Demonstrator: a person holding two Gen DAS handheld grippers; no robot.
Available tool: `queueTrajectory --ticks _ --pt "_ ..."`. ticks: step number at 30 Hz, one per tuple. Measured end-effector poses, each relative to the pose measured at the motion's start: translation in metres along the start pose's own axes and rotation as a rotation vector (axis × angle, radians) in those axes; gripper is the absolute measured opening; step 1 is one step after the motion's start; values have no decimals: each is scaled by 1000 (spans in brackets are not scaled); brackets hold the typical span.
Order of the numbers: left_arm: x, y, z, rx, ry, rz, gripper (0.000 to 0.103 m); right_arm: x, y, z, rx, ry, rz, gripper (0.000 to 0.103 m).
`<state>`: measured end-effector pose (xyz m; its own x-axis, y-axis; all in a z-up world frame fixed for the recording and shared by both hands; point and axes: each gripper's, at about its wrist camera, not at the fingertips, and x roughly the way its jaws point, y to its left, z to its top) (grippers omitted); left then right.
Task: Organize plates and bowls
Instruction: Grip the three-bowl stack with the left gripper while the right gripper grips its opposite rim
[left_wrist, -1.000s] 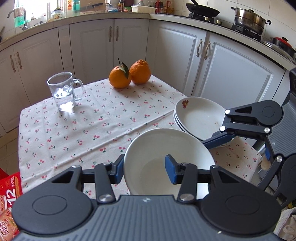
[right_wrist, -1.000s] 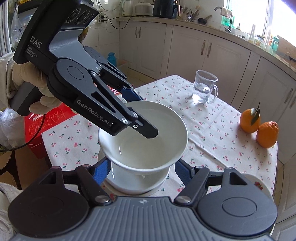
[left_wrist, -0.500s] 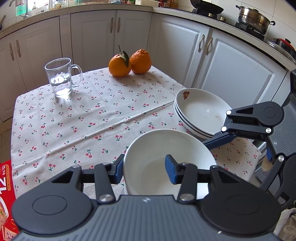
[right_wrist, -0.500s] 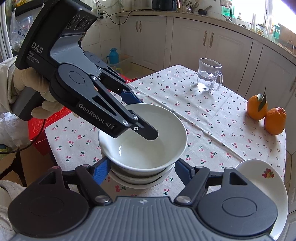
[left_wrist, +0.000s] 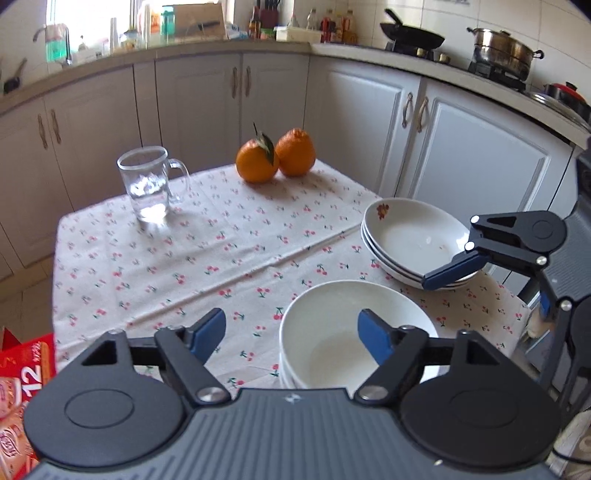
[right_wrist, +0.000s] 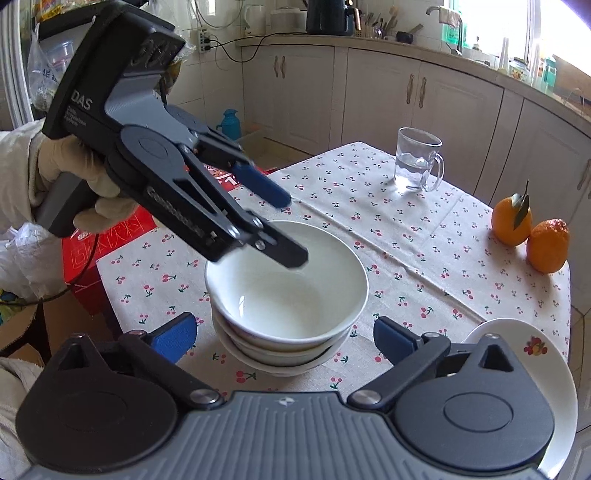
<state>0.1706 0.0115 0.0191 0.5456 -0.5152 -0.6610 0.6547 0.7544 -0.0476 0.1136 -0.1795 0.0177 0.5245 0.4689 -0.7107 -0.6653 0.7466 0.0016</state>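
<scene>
The white bowl (right_wrist: 286, 280), clamped a second ago, is now released onto the bowl stack (right_wrist: 280, 350) on the cherry-print tablecloth (left_wrist: 207, 258), beside the plates (left_wrist: 413, 240), with left gripper (left_wrist: 291, 330) and right gripper (right_wrist: 282, 334) both spread wide.

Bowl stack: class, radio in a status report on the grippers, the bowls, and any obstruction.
Left gripper open, one finger above the top bowl. Right gripper open, beside the bowl stack. Bowls nested on tablecloth. Plate stack alongside, nothing blocking.
</scene>
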Motion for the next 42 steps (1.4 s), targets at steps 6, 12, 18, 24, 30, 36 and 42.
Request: queueTrajectory --ticks 6,12,18,24,30,36,42 --pt "-38 -1 -26 86 -66 25 93 3 10 -15 -60 27 -29 103" --pt "-39 -6 -58 148 -45 30 93 16 17 -28 -94 73 -58 103" --pt "-7 -17 -81 249 23 -30 93 28 18 -33 -111 111 -75 103" --pt "22 -18 -82 309 54 -99 93 42 11 -30 -129 128 -56 103" --pt "38 -11 -74 365 88 -186 90 55 0 -24 -154 136 8 103" --pt "43 -9 -67 374 112 -260 86 63 -4 -14 -217 146 65 100" --pt "48 -10 -65 397 143 -312 79 71 -7 -10 -242 173 105 95"
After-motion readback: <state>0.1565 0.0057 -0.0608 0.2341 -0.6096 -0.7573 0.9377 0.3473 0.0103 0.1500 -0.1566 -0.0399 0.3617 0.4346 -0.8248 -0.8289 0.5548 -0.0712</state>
